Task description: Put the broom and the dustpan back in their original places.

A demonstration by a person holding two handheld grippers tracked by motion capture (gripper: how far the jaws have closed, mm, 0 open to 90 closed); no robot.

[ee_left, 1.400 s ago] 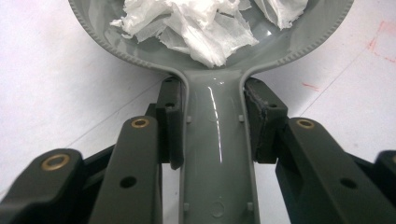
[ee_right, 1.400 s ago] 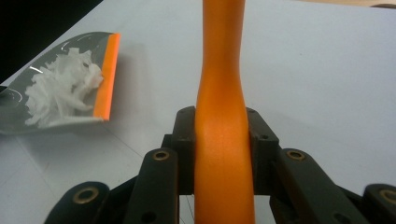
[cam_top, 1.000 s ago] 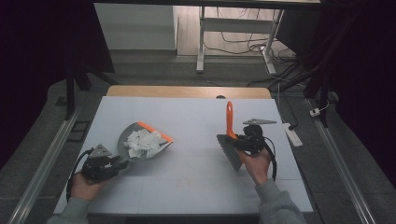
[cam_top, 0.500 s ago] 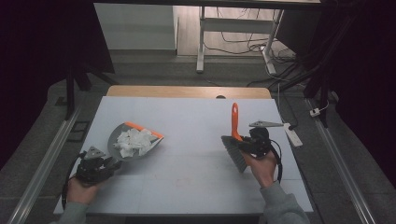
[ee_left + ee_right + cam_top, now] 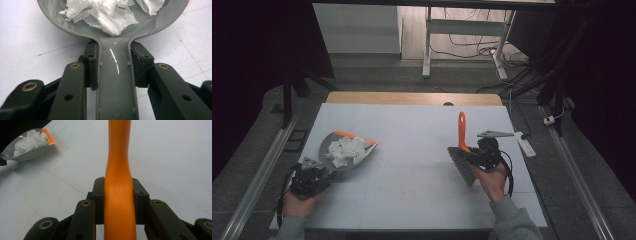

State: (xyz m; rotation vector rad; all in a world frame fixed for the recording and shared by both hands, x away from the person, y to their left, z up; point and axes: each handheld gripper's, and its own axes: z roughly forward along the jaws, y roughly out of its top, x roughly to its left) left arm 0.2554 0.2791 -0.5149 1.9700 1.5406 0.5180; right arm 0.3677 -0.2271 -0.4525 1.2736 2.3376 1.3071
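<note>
A grey dustpan (image 5: pixel 325 148) with an orange lip lies at the left of the white table, and crumpled white tissue (image 5: pixel 343 150) sits in its scoop. My left gripper (image 5: pixel 314 172) is shut on its handle. In the left gripper view the pads press both sides of the grey dustpan handle (image 5: pixel 115 85), with the tissue (image 5: pixel 107 12) just ahead. At the right, my right gripper (image 5: pixel 477 152) is shut on the orange handle (image 5: pixel 461 131) of a hand brush, whose dark bristles (image 5: pixel 463 169) point towards me. In the right gripper view the orange handle (image 5: pixel 119 157) rises between the pads, and the dustpan (image 5: pixel 26 153) lies far left.
The white table top (image 5: pixel 412 190) has a wooden strip along its far edge (image 5: pixel 412 98). A white power strip (image 5: pixel 525 145) lies by the right edge. Metal rails run along the floor on both sides, and desk legs and cables stand beyond the table.
The dustpan and left hand have shifted a little to the left, and the orange lip has swung toward the far side. The brush has drifted slightly right. Both grips are unchanged.
</note>
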